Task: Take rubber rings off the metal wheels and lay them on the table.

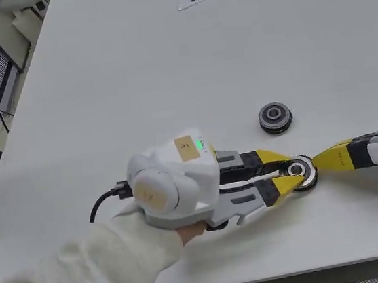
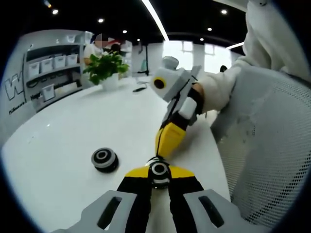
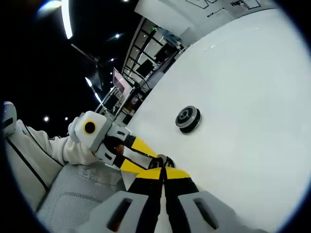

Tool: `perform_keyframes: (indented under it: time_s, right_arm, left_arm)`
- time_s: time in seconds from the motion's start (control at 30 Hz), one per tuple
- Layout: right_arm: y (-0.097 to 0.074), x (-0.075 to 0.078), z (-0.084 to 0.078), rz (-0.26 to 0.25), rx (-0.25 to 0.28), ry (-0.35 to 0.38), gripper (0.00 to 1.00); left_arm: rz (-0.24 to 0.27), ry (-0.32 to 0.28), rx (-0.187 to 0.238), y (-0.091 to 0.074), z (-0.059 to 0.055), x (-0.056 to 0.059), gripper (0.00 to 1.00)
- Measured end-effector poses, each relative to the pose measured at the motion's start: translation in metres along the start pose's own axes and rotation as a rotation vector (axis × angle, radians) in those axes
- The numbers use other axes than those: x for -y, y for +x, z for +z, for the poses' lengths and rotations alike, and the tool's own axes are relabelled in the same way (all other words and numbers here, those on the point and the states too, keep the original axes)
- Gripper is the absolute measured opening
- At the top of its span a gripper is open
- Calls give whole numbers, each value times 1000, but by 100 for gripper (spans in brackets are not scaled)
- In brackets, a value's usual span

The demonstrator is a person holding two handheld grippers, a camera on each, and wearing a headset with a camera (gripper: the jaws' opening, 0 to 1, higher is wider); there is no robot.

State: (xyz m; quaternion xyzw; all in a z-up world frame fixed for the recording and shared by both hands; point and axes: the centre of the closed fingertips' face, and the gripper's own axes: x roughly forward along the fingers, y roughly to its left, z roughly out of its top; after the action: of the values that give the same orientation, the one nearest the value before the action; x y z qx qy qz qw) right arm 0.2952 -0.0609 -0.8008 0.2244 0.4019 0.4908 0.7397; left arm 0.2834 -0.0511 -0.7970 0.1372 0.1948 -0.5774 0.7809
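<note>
The right claw (image 1: 316,161) is running off the head view's right edge, losing its body. The left claw's (image 1: 292,170) yellow tips are covering part of the gripped metal wheel (image 1: 302,167). In the right gripper view the right claw's pressed-together tips are hiding most of that wheel.

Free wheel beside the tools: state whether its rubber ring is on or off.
On. The free wheel lies flat with a dark rubber ring around its metal centre.
</note>
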Motion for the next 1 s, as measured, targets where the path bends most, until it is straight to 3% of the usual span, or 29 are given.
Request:
perform_keyframes:
  time_s: [0.83, 1.0]
  right_arm:
    - [7, -13, -1, 66, -15, -46, 0]
    - [10, -23, 0, 120, -5, -41, 0]
  left_arm:
    - [5, 6, -2, 0, 0, 0, 13]
    - [6, -3, -3, 0, 0, 0, 13]
